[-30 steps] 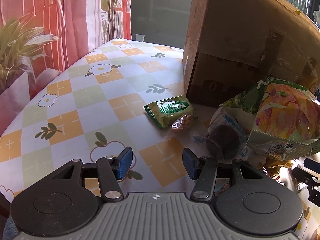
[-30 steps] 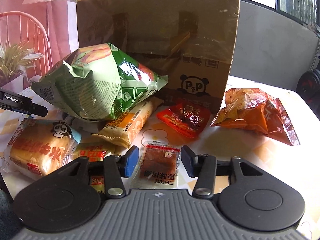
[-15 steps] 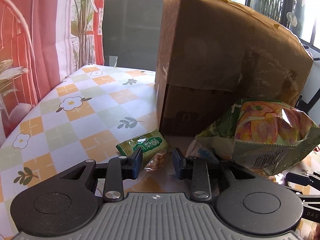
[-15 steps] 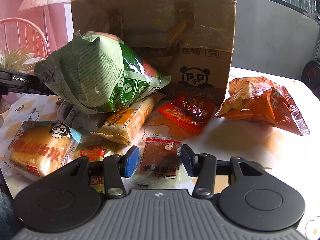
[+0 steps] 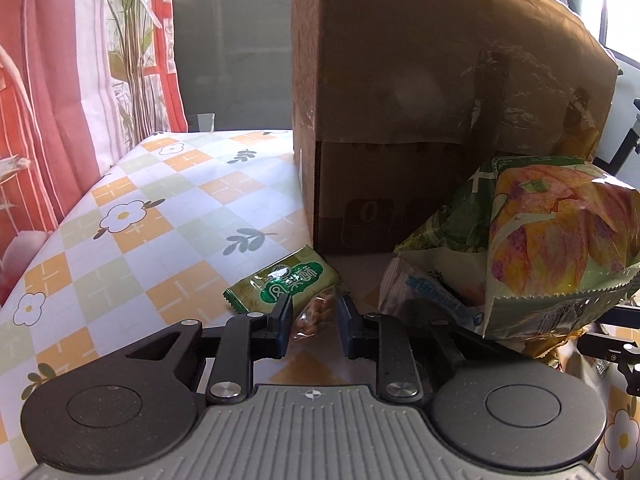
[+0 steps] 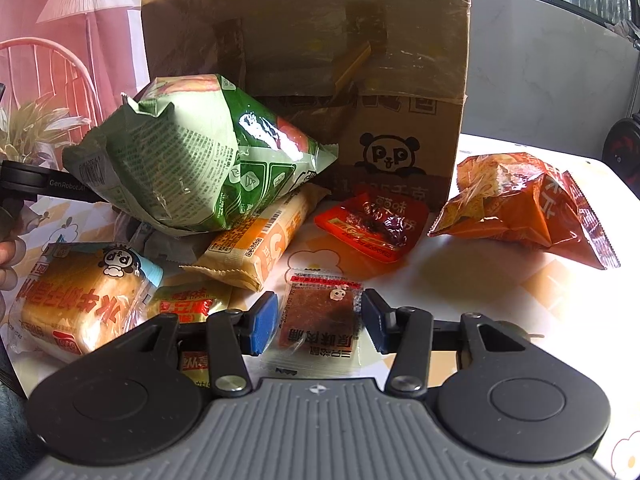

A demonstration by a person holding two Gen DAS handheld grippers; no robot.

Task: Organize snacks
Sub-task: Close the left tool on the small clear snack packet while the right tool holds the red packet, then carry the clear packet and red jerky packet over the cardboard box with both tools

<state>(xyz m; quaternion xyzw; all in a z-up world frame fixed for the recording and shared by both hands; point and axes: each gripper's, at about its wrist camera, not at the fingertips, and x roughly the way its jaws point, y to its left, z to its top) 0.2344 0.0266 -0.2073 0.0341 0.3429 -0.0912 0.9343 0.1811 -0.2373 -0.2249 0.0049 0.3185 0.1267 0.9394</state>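
Left wrist view: the left tool (image 5: 314, 316) sits low over the table (image 5: 132, 240), its fingers spread narrowly on either side of the clear end of a small green nut packet (image 5: 282, 286). Whether the pads touch the wrapper cannot be told. One second ago the fingers stood wide apart and the packet lay well ahead of them; the gap has since narrowed and the packet now reaches between the fingertips. The cardboard box (image 5: 420, 100) stands just behind the packet and fills more of the view than before. A large green chip bag (image 5: 552, 248) leans at the right, partly over a blue-printed wrapper (image 5: 432, 292).

Right wrist view: the right tool (image 6: 318, 316) has its fingers spread, one on each side of a flat dried-meat packet (image 6: 320, 316) lying on the table (image 6: 460, 288). Finger spacing matches the earlier frames. The view has tilted slightly. Ahead lie a red snack pouch (image 6: 372, 224), an orange chip bag (image 6: 524, 208), a yellow cake bar (image 6: 256, 248), a bread pack (image 6: 80, 296) and the large green chip bag (image 6: 188, 160), all in front of the panda-printed cardboard box (image 6: 320, 32).
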